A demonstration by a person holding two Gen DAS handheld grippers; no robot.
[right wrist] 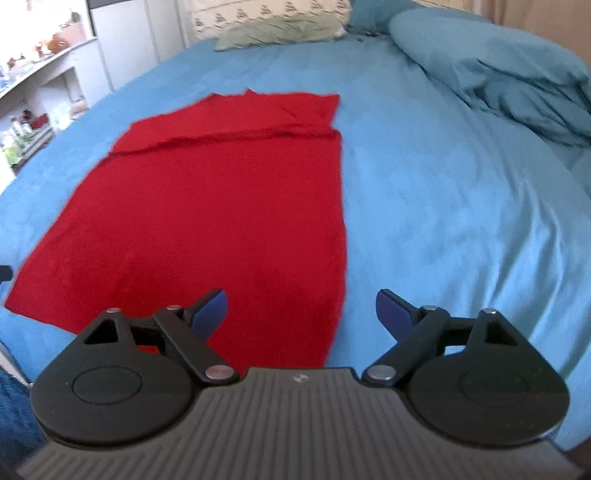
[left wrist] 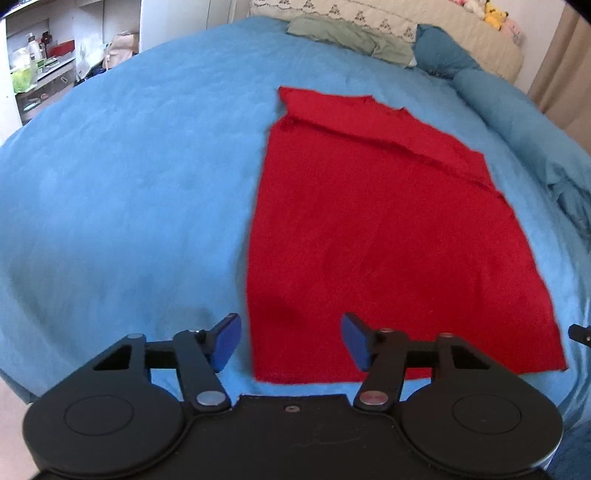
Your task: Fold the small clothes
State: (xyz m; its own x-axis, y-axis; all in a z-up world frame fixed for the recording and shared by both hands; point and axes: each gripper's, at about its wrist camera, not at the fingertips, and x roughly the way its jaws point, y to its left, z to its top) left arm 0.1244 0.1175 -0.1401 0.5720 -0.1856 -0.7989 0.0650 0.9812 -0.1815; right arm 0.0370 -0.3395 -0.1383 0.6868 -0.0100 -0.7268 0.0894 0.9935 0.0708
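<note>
A red garment (left wrist: pixel 384 229) lies flat on the blue bedspread (left wrist: pixel 122 177), with a folded band across its far end. It also shows in the right wrist view (right wrist: pixel 207 221). My left gripper (left wrist: pixel 291 339) is open and empty, above the garment's near left corner. My right gripper (right wrist: pixel 301 314) is open and empty, above the garment's near right corner. A small dark part of the right gripper shows at the right edge of the left wrist view (left wrist: pixel 580 332).
A green cloth (left wrist: pixel 351 37) and a patterned pillow (left wrist: pixel 369 14) lie at the head of the bed. A bunched blue duvet (right wrist: pixel 498 74) lies along the right side. Shelves with clutter (left wrist: pixel 40 62) stand to the left of the bed.
</note>
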